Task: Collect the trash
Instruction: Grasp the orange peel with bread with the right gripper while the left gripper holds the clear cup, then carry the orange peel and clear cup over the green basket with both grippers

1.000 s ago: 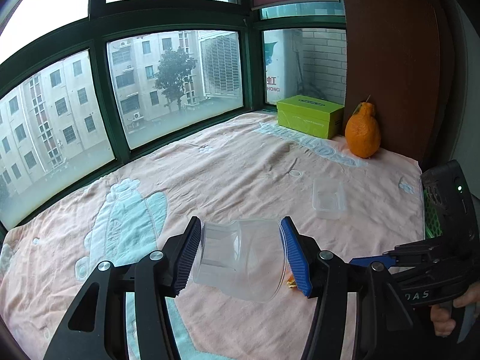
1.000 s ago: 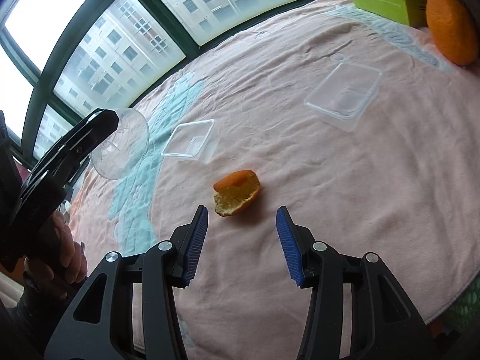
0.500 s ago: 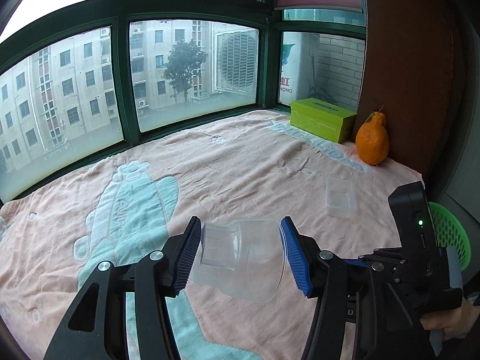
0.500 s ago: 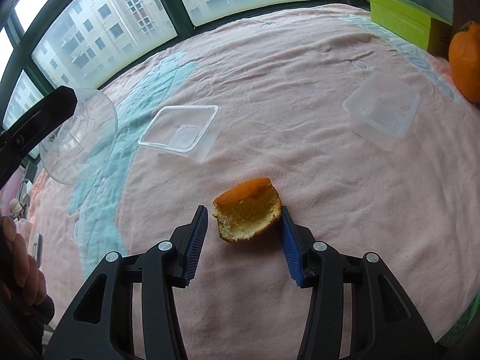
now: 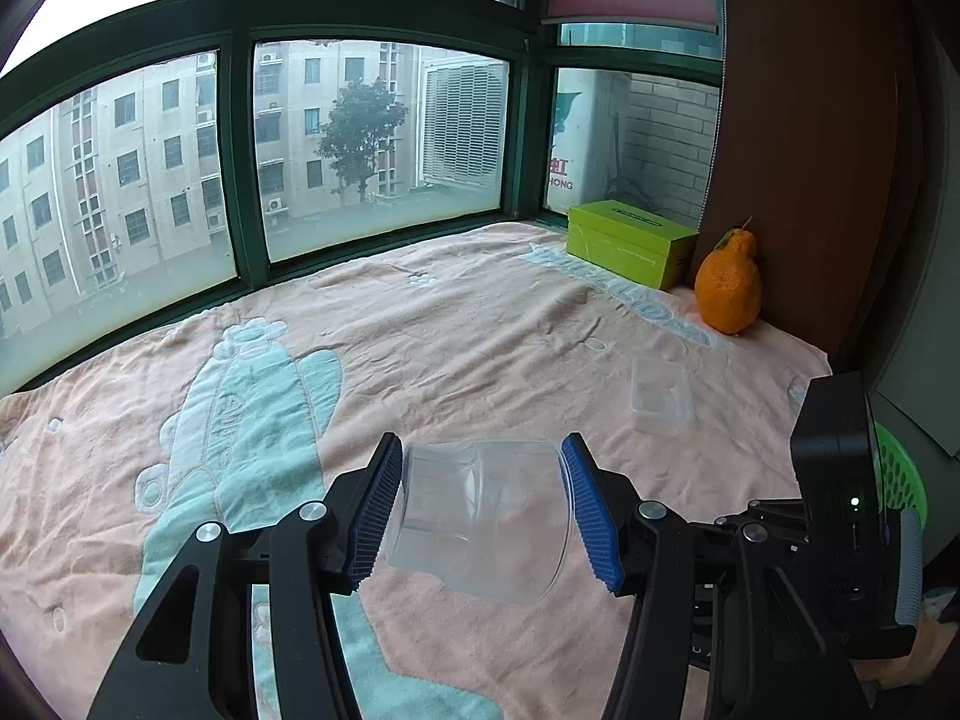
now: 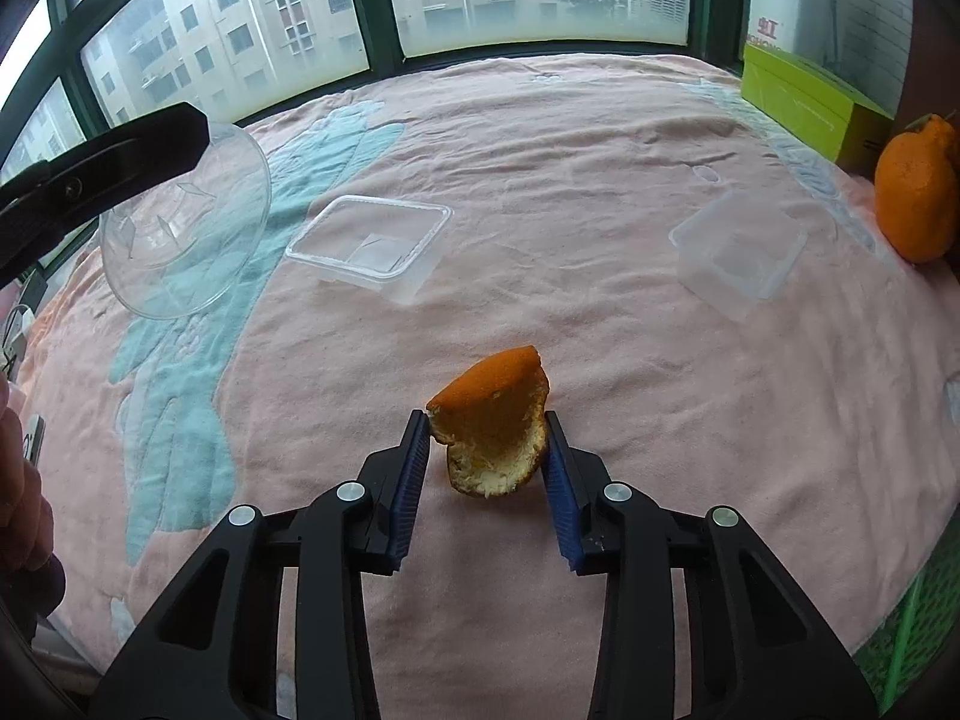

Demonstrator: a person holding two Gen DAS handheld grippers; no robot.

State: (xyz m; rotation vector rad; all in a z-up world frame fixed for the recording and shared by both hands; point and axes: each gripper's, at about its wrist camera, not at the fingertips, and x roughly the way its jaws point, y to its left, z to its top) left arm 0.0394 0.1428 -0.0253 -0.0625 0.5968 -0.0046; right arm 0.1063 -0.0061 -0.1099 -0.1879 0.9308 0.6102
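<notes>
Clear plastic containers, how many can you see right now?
3: a cup in the left gripper, a rectangular tray mid-blanket, a square tub near the whole orange.

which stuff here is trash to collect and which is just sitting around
Trash for the job:
- orange peel, between the closing right gripper
- clear cup, held by the left gripper
- two clear tubs
- green basket, probably the bin

Just lying about:
- whole orange
- green box
</notes>
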